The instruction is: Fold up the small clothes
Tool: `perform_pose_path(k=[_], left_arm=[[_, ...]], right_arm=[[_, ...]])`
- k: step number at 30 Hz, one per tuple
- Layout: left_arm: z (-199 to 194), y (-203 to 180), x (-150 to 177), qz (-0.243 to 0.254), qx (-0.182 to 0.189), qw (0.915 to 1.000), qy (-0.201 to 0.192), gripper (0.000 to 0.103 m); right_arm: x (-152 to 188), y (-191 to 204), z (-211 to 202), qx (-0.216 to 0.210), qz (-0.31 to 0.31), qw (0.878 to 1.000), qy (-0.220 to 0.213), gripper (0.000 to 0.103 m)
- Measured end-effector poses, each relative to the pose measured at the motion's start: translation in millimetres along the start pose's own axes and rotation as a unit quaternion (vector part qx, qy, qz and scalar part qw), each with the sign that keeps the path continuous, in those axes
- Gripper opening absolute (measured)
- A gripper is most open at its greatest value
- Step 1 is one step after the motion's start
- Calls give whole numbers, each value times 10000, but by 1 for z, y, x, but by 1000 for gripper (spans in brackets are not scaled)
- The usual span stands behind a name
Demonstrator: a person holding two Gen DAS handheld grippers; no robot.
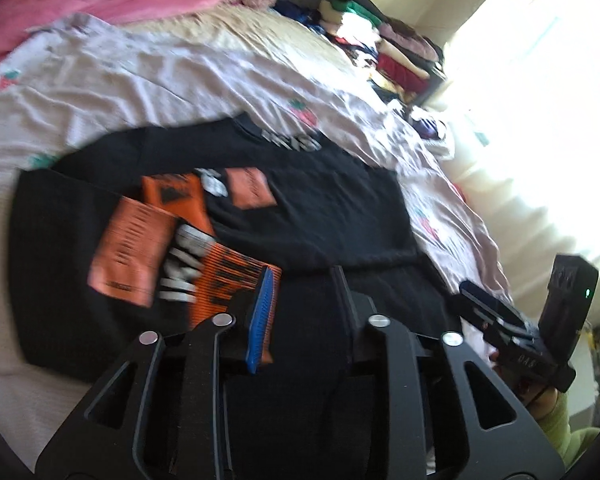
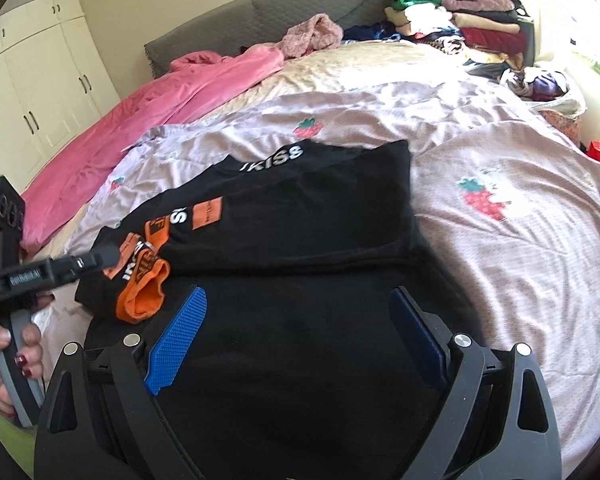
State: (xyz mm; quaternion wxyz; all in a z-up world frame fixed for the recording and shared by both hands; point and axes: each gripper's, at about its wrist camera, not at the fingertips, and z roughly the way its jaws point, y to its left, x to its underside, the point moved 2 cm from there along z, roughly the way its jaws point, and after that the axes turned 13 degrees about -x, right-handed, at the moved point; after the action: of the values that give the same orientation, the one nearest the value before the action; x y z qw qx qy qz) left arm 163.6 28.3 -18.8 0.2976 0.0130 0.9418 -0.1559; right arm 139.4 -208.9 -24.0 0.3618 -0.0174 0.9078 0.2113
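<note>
1. A black sweatshirt point(image 2: 300, 216) with orange patches and white lettering lies on a bed, spread over a pale pink quilt point(image 2: 500, 160) printed with strawberries.
2. Its right sleeve side is folded in over the body; on the left, the orange-cuffed sleeve point(image 2: 144, 296) lies bent across the near left part of the garment.
3. The left gripper point(image 1: 300, 292) hangs over the near hem of the sweatshirt, angled downward. Its jaws stand narrowly apart, and black cloth shows in the gap; whether the pads press on it cannot be told.
4. In the right wrist view that same gripper reaches in from the left edge, its tip just above the orange cuff, with a hand point(image 2: 4, 364) with dark red nails around its grey handle.
5. The right gripper point(image 2: 300, 332) sits over the near middle of the sweatshirt, jaws spread wide with the blue pads either side of bare black fabric and nothing clamped.
6. Farther off, a pink blanket point(image 2: 160, 96) lies along the left of the bed, beside a grey headboard point(image 2: 260, 12).
7. Stacks of folded clothes point(image 2: 460, 20) are piled at the far right corner near a bright window.
8. White cupboards point(image 2: 40, 80) stand at the far left.
</note>
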Motion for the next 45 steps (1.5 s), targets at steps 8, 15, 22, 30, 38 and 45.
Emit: perform_pose_path(k=[8, 15, 22, 30, 38, 45], left_arm=[[-27, 58, -13, -106, -1414, 9894, -318, 44], [-30, 101, -3, -468, -1589, 9859, -238, 47], [-32, 110, 1, -454, -1556, 9864, -259, 48], [-32, 110, -1, -457, -1411, 9886, -261, 58], [-45, 108, -10, -462, -1481, 9870, -428, 59], [-49, 98, -17, -421, -1458, 9871, -505, 59]], right_arm=[[-6, 61, 49, -777, -314, 9956, 408, 91], [-4, 101, 111, -1123, -362, 9874, 1051, 82], [-1, 104, 147, -1030, -239, 9864, 1256, 69], [-3, 110, 160, -1273, -337, 9823, 1333, 8], [-34, 113, 116, -1183, -835, 9874, 643, 6], [-67, 92, 76, -783, -1190, 9896, 213, 6]])
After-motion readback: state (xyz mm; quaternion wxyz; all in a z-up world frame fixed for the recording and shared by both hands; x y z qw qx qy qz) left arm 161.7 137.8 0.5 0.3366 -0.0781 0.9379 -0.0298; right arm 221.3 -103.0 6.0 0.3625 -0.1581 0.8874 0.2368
